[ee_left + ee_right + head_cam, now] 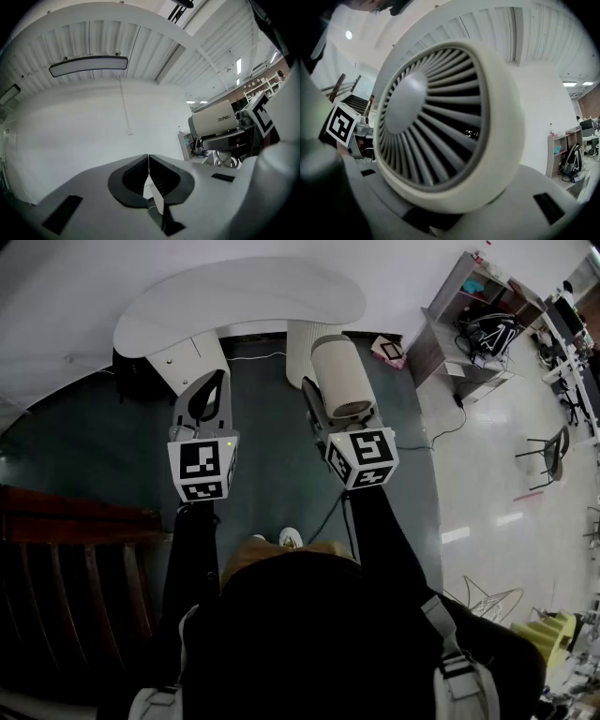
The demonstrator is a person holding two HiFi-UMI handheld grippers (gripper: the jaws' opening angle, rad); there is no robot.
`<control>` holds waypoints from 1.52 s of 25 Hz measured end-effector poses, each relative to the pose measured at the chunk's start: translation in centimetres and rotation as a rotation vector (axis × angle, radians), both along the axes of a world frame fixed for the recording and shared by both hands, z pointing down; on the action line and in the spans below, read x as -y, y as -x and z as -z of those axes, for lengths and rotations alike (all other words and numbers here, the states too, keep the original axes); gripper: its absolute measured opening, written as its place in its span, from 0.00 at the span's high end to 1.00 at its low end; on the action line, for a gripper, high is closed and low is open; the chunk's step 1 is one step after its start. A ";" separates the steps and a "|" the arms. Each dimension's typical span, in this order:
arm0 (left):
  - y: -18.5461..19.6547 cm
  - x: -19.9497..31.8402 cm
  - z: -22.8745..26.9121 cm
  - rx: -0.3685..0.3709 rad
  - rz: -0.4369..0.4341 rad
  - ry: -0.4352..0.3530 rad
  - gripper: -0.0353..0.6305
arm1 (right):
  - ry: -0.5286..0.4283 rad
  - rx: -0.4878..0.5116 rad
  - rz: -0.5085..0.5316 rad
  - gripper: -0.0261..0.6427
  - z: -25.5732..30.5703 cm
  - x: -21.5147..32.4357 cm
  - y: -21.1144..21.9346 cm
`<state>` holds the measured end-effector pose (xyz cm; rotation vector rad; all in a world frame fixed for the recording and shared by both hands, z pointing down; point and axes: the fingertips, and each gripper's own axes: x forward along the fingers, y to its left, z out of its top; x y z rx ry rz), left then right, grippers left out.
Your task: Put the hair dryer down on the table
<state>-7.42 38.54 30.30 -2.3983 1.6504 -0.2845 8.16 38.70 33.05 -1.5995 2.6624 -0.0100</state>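
A cream hair dryer (342,379) with a round barrel is held up in the air, in front of the white curved table (244,296). My right gripper (330,418) is shut on it from below, and its cord (328,507) hangs toward the floor. In the right gripper view the dryer's rear grille (436,117) fills the picture and hides the fingertips. My left gripper (212,382) is level with it to the left, shut with nothing in it, its pads meeting (148,161). From the left gripper view the dryer (213,123) appears to the right.
Under the table stand a white drawer unit (186,357) and a ribbed white pedestal (302,345). Dark floor lies below the grippers. A wooden stair rail (66,549) runs on the left. Shelves with clutter (478,320) and a chair (553,454) stand on the right.
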 end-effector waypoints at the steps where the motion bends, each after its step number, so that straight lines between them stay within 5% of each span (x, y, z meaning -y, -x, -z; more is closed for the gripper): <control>1: 0.0 0.0 -0.1 -0.002 0.001 0.003 0.92 | 0.001 -0.002 0.001 0.62 0.0 0.0 0.0; 27: 1.0 0.5 -0.4 -0.016 0.026 0.017 0.92 | 0.023 0.017 0.011 0.62 -0.5 0.6 0.1; 38: 2.5 6.5 -0.7 -0.035 0.008 0.021 0.92 | 0.041 -0.004 -0.025 0.62 -1.3 5.8 0.8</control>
